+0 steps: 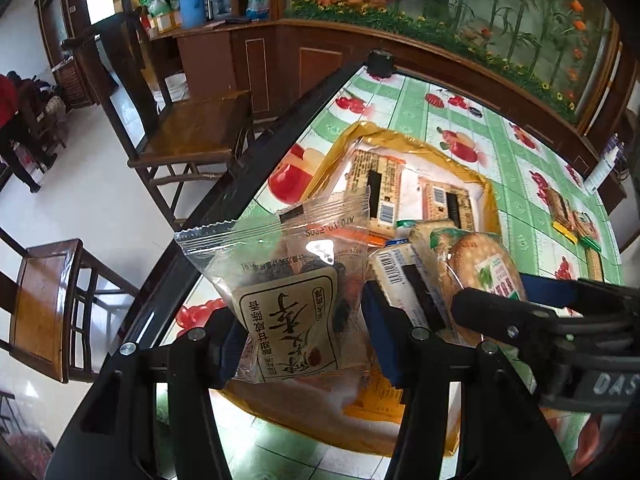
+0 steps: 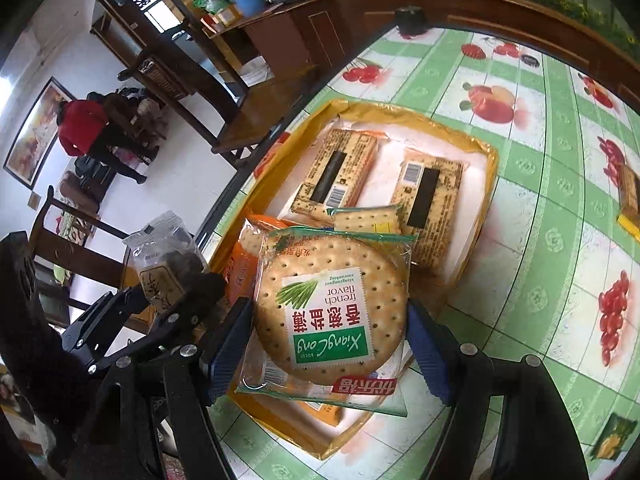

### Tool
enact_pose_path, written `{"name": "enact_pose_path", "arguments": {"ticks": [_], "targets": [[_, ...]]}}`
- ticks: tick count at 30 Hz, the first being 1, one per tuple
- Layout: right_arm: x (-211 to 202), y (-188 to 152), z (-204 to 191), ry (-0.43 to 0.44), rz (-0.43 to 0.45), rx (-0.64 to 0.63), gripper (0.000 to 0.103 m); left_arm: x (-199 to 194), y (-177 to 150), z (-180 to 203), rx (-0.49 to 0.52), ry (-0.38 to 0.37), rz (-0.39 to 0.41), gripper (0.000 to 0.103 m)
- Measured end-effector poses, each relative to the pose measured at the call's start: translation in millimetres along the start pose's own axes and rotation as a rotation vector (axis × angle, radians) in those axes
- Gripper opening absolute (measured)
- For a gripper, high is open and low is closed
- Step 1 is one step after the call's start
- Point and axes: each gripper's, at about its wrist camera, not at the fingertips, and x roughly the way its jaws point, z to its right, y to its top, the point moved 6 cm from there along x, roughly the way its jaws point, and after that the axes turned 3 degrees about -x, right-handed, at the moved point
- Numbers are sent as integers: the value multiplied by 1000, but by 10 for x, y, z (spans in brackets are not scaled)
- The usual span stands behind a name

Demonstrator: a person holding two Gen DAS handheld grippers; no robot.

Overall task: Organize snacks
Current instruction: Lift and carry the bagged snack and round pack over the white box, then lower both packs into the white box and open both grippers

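Observation:
A yellow tray (image 1: 490,196) (image 2: 490,168) on the fruit-print table holds two tan cracker packs (image 2: 338,172) (image 2: 430,200) and orange packets (image 2: 240,276). My left gripper (image 1: 304,340) is shut on a clear dried-fruit packet (image 1: 288,320) held above the tray's near left corner; that packet also shows in the right wrist view (image 2: 164,268). My right gripper (image 2: 332,340) is shut on a round cracker pack (image 2: 328,308) with a green label, held over the tray's near end; the pack shows in the left wrist view (image 1: 476,268) too.
Loose snack packs (image 1: 568,216) lie on the table to the right, with another (image 2: 628,196) at the right edge and a green packet (image 2: 614,438) near the front right. Wooden chairs (image 1: 188,132) stand beyond the table's left edge (image 1: 224,208).

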Motion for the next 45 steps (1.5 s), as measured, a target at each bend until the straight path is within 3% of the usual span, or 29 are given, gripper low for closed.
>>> {"name": "enact_pose_path", "arguments": {"ticks": [11,20,27,34,45], "targets": [[31,-51,41,16,0,57,77,165,-7,-104,-47,40,-65,54],[139,-83,13,-1,-9,69,79,158,24,-212,-132,-9,-88,54],[100,-117,-31,38,-6,98,81,197,35,-224,-182,-54,-125,54],[12,-190,-3,32,-10,98,81,23,103,-132,-171,-55,-63,54],[-308,-456,209,11,15,85,81,-77,35,228,-141,-38,-43,54]]}}
